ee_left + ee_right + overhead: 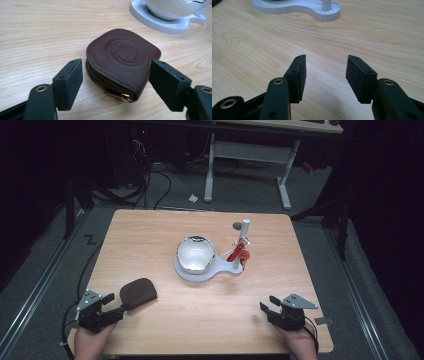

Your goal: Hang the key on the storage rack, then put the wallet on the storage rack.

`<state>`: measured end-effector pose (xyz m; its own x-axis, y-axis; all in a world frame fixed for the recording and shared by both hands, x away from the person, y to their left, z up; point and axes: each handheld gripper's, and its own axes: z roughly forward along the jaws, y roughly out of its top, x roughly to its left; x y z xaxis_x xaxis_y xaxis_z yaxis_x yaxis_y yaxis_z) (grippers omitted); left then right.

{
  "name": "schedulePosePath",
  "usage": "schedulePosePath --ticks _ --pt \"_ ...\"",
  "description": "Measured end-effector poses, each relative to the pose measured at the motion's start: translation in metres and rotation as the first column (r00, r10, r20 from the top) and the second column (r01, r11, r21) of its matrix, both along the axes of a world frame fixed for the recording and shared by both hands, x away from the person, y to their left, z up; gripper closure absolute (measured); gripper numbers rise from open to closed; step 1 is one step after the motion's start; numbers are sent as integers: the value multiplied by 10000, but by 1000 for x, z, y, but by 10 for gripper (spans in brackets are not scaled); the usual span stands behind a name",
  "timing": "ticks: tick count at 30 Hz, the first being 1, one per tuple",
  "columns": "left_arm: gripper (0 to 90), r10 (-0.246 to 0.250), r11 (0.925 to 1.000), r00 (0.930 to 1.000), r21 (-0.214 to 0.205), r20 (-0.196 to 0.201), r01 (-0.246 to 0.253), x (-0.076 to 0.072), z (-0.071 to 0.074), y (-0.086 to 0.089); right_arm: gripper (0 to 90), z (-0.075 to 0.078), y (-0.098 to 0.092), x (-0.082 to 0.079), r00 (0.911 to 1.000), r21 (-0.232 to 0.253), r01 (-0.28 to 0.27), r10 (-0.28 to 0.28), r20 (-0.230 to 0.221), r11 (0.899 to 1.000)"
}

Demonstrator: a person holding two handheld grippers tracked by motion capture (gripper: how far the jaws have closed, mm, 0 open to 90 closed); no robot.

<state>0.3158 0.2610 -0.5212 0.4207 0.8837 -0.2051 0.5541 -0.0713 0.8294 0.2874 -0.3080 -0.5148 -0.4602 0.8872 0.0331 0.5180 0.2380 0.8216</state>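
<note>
A dark brown leather zip pouch (138,292) (122,62) with an embossed round emblem lies flat on the wooden table (150,235) near its front left. My left gripper (116,303) (116,75) is open, its jaws on either side of the pouch's near end, apart from it. A gold zip pull (125,97) shows at the pouch's near corner. At the front right, my right gripper (267,308) (326,68) is open over bare wood with nothing between its jaws.
A white stand (220,270) (322,10) sits mid-table, carrying a round bowl-like dish (195,254) (175,7), a white post (244,231) and a red clip (237,253). Behind the table are a desk frame (250,155) and floor cables.
</note>
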Motion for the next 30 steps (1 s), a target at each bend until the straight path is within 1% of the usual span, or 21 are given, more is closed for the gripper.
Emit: schedulePosePath --ticks 2,4,5,6,7,10,12,15,16,17,18,19,21,22,23,24,25,26,27,29,30 --pt "289 67 10000 10000 12 -5 -67 1 1 -1 510 0 0 0 10000 73 12 -11 -30 10000" --pt "295 221 9997 9998 68 -23 -221 6 6 -5 510 1 -2 -3 10000 132 84 -84 -12 9999" --pt "304 221 9997 9998 68 -23 -221 6 6 -5 510 1 -2 -3 10000 132 84 -84 -12 9999" --pt "312 304 9991 9995 286 -3 -304 11 10 -9 510 1 -3 -4 9999 233 136 -136 -4 9996" --pt "317 325 9987 9995 385 -20 -324 13 11 -11 510 1 -4 -4 9999 263 156 -155 -24 9995" --pt "351 289 9980 9995 574 -125 -282 21 14 -12 511 0 -5 -5 9999 263 145 -143 -75 9996" --pt "378 375 9968 9991 711 -205 -359 27 14 -11 511 0 -5 -5 9999 273 137 -135 -100 9995" --pt "452 591 9970 9977 529 -329 -573 33 16 -2 513 0 -5 -5 9999 273 111 -108 -113 9996" --pt "479 591 9970 9977 529 -329 -573 33 16 -2 513 0 -5 -5 9999 273 111 -108 -113 9996" --pt "479 627 9977 9972 296 -400 -615 36 16 2 512 0 -4 -6 9999 251 72 -69 -106 9997" --pt "525 709 9974 9962 177 -497 -701 38 15 6 513 -1 -3 -6 9999 129 -14 16 -102 9999" --pt "538 695 9975 9962 170 -534 -687 39 14 6 513 -1 -3 -6 9999 106 -49 51 -113 9999" --pt "565 703 9972 9951 287 -696 -684 40 11 5 513 -2 -3 -7 9998 56 -96 97 -158 9999" --pt "588 661 9978 9945 119 -812 -654 41 8 6 513 -2 -3 -7 9998 75 -70 72 -189 9999" --pt "605 661 9978 9945 119 -812 -654 41 8 6 513 -2 -3 -7 9998 75 -70 72 -189 9999" --pt "616 603 9980 9922 -112 -1091 -619 40 2 6 513 -1 -4 -7 9999 180 1 2 -170 9998" --pt "623 603 9980 9922 -112 -1091 -619 40 2 6 513 -1 -4 -7 9999 180 1 2 -170 9998" --pt "623 621 9974 9918 -281 -1116 -656 39 -1 6 513 -1 -4 -7 9999 174 -14 17 -154 9998" --pt "641 654 9939 9902 -807 -1233 -757 37 -5 8 513 -1 -4 -8 9999 124 -50 52 -141 9999" --pt "640 612 9868 9884 -1404 -1390 -808 35 -9 11 513 -2 -5 -7 9998 120 -46 49 -196 9999" --pt "638 567 9796 9856 -1819 -1592 -857 34 -13 12 513 -2 -6 -7 9997 141 -29 32 -231 9999"
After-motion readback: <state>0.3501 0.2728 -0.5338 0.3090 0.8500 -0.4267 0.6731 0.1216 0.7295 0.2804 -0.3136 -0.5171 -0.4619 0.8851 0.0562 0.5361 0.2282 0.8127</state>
